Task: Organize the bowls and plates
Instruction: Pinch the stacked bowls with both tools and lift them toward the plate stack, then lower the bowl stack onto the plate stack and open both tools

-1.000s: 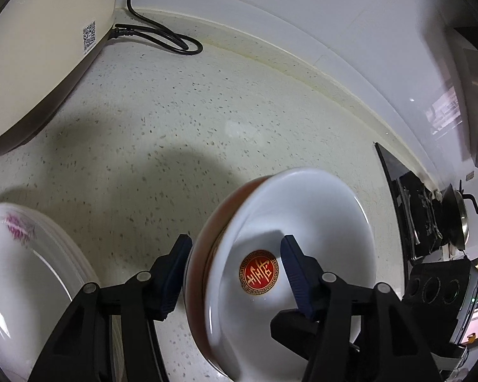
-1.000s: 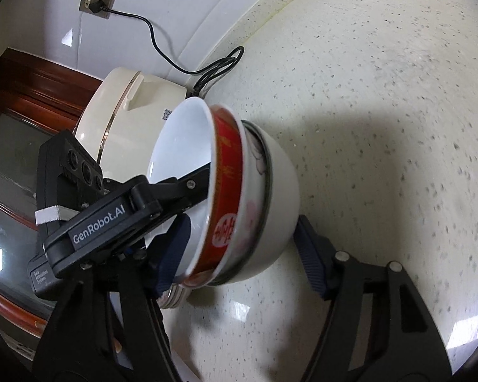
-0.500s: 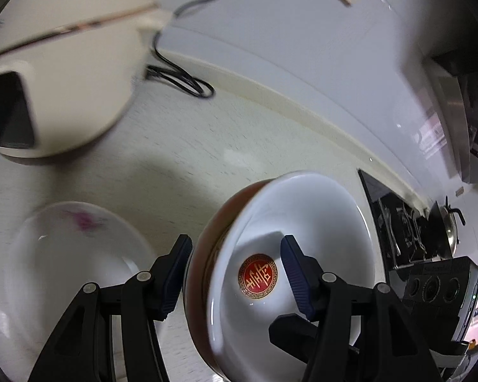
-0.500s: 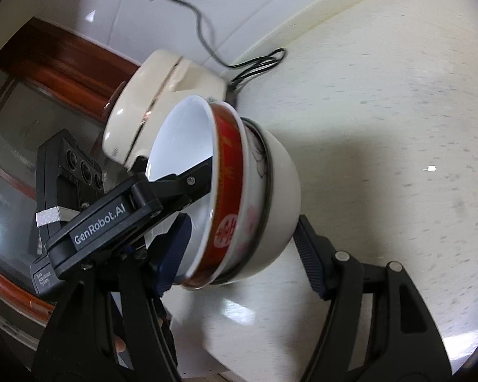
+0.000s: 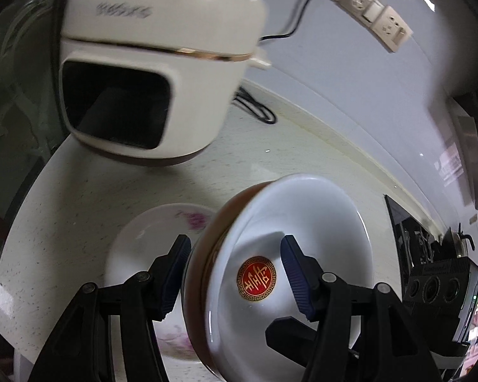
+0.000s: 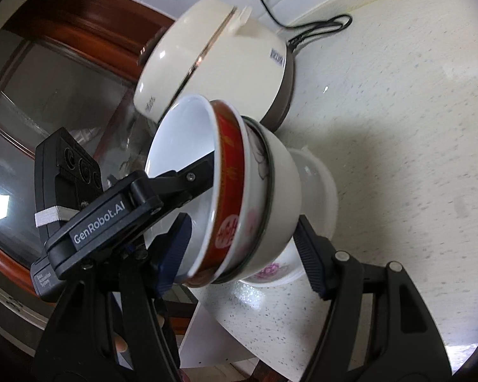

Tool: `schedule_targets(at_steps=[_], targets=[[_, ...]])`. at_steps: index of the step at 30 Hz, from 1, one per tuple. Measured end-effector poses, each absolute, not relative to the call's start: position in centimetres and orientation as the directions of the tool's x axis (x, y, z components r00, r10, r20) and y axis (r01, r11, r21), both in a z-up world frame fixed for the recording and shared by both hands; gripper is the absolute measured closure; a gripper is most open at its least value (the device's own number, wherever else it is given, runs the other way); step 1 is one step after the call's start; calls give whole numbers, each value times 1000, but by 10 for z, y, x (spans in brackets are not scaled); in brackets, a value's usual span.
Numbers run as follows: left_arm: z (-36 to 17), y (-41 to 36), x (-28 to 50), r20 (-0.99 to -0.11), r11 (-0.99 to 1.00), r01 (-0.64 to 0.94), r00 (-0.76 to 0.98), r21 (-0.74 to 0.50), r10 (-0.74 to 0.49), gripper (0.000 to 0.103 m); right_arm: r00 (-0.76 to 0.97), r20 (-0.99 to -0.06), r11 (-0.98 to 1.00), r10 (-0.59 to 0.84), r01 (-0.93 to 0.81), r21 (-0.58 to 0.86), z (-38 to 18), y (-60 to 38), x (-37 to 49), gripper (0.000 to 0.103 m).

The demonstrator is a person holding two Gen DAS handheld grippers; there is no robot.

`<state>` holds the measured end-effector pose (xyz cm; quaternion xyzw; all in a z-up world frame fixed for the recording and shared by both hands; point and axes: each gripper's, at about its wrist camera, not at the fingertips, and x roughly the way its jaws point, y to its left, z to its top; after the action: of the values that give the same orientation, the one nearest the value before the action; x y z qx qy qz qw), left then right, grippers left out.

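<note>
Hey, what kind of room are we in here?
Most likely a home kitchen: a rice cooker plugged in on a speckled stone countertop, a gas stove with a kettle further along.

Home kitchen, rice cooker [image 5: 156,73], speckled countertop [image 6: 398,127], stove [image 5: 411,238]

Worktop [image 6: 398,127] open and bare to the right of the rice cooker [image 6: 226,57], up to the wall. Rice cooker blocks the far left corner; its black cord [image 5: 258,111] lies coiled on the surface behind it, against the wall. Floral plates [image 5: 149,238] sit near the worktop's front edge, just in front of the cooker. Stove [image 5: 414,238] closes off the far right end. Worktop drops off at the left, beside glass doors [image 6: 32,111].
</note>
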<state>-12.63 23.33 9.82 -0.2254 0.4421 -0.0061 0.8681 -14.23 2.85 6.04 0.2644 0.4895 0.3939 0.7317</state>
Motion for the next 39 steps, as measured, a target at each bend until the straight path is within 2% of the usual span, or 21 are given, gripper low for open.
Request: schedule_targets(at_steps=[12,19,23,32,36,39], targets=[[69,261,-129,-785,869,-264,586,-419,-200,42,154,-573,589,805,-326,739,37,72,-134,34],[61,271,-127,-779,860,-257,585,-441,-225,39,167,-596,615,786,-315,723,31,82,-129,33],[61,271,-125,-780,862,-248,580,-442,-233,39,177,-617,637,767,-333,695,34,84,-133,30],[50,281,-121,-757,835,-258,602,-485,-254,37,242,-705,720,667,-453,526,52,99,-138,19],[54,275,-121,-773,855,-271,599,-443,-211,37,226,-744,737,629,-478,477,60,101,-136,16],[58,269,-123,-774,866,-275,607,-417,-180,37,249,-732,730,635,-503,462,65,88,-140,15]])
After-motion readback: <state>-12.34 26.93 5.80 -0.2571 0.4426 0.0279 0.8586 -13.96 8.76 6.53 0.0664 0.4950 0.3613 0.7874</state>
